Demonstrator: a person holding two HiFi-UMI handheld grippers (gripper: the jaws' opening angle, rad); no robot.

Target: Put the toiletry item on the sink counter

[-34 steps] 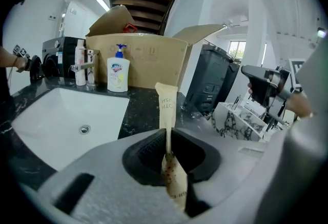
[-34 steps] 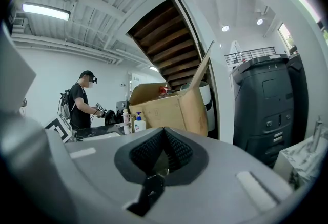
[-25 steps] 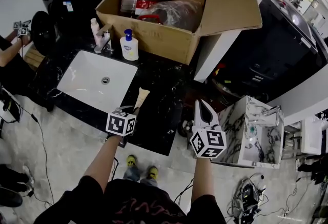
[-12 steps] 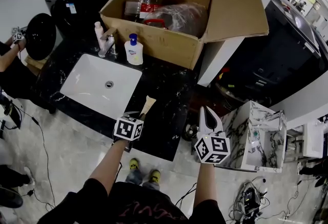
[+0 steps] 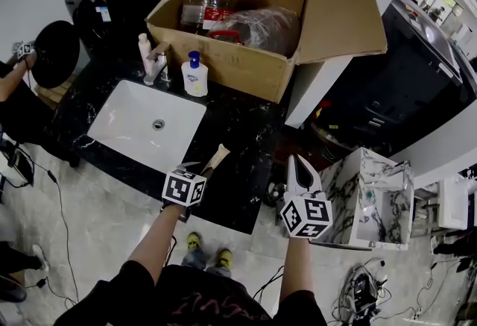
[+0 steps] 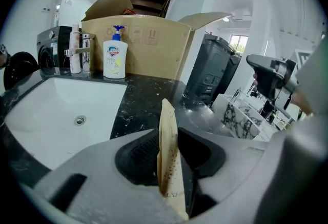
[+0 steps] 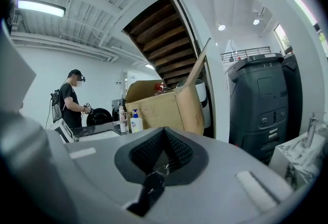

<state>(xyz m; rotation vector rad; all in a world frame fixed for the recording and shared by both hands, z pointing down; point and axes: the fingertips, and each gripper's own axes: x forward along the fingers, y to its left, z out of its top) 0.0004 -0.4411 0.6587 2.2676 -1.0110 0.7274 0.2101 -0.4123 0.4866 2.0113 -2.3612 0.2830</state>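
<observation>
Looking down from the head view, the left tool (image 5: 200, 170) is held over the front part of the black marble worktop (image 5: 238, 130), just right of the white sink (image 5: 127, 123). A flat tan packet (image 5: 217, 157) sticks out beyond its tips, over the worktop. The right tool (image 5: 297, 164) is held off the worktop's right end, above the floor, well apart from the packet. At the back of the worktop stand a tap (image 5: 155, 62) and a white soap bottle (image 5: 195, 75), with an open cardboard box (image 5: 238, 67) behind them.

From the left gripper view, the left tool (image 6: 171, 159) has just been opening its jaws. The packet (image 6: 167, 125) stands on edge between them. It leans on the right pad, and a dark gap shows at the left pad, so nothing clamps it. Whether its far end touches the worktop (image 6: 143, 105) cannot be told. Beyond lie the sink (image 6: 46, 110), the soap bottle (image 6: 114, 59) and the box (image 6: 148, 48).

From the right gripper view, the right tool (image 7: 163, 159) has its jaws together with nothing between them. It points almost level toward the box (image 7: 164, 107) and the soap bottle (image 7: 136, 123). A person (image 7: 72, 100) stands far off at the left.
</observation>
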